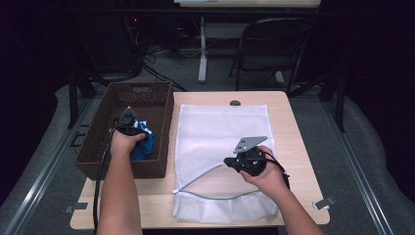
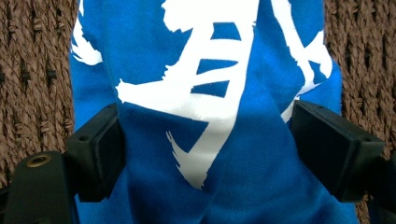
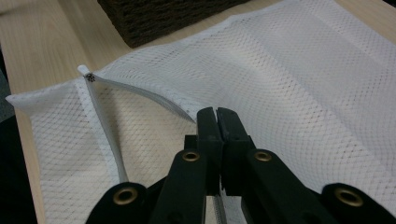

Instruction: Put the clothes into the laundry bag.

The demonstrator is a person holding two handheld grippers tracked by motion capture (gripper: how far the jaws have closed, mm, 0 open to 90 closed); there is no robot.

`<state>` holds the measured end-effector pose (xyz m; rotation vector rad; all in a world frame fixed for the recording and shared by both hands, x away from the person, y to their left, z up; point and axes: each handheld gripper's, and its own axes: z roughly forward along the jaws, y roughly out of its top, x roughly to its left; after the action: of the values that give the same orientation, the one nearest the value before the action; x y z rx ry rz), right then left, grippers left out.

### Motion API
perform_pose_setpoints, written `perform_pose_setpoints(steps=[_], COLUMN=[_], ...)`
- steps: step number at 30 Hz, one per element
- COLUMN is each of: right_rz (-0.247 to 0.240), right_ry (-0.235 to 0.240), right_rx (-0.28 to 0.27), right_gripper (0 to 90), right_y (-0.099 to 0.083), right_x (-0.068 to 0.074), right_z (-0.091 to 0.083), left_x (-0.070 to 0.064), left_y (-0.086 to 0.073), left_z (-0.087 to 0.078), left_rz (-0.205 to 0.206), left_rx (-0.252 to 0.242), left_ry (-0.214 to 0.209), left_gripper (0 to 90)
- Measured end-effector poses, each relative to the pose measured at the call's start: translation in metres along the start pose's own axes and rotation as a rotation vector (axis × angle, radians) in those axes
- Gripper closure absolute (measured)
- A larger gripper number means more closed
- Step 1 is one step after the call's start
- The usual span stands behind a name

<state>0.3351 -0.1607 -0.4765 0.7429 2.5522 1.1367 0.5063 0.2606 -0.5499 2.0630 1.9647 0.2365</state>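
Spreading over the right half of the table [image 1: 293,147] is a white mesh bag [image 1: 220,132], its zipper [image 3: 105,135] open along the near end. A brown woven basket [image 1: 98,132] sits just left of it, holding a blue cloth [image 1: 146,143] with a white print. The left gripper [image 2: 205,149] reaches down into the basket, jaws spread on either side of a bunched fold of the cloth, both touching it. The right gripper [image 3: 217,121] rests low over the bag, jaws pressed together, pinching the upper edge of the opening and lifting it slightly.
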Motion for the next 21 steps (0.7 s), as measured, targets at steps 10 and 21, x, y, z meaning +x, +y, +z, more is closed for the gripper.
perform_pose_setpoints(steps=[10,21], right_rz=[0.000,0.002], right_ry=[0.001,0.000], right_rx=[-0.001,-0.001], right_gripper=[88.8,88.8], right_y=[-0.0001,-0.0001], right_x=[-0.0001,0.0000], right_z=[-0.0001,-0.0004], left_x=[0.0006,-0.0009], left_y=[0.0003,-0.0003], left_z=[-0.0012,-0.0063], left_rz=[-0.015,-0.021], left_rx=[-0.011,-0.027], left_ry=[0.009,0.003], left_gripper=[23.5,49.0])
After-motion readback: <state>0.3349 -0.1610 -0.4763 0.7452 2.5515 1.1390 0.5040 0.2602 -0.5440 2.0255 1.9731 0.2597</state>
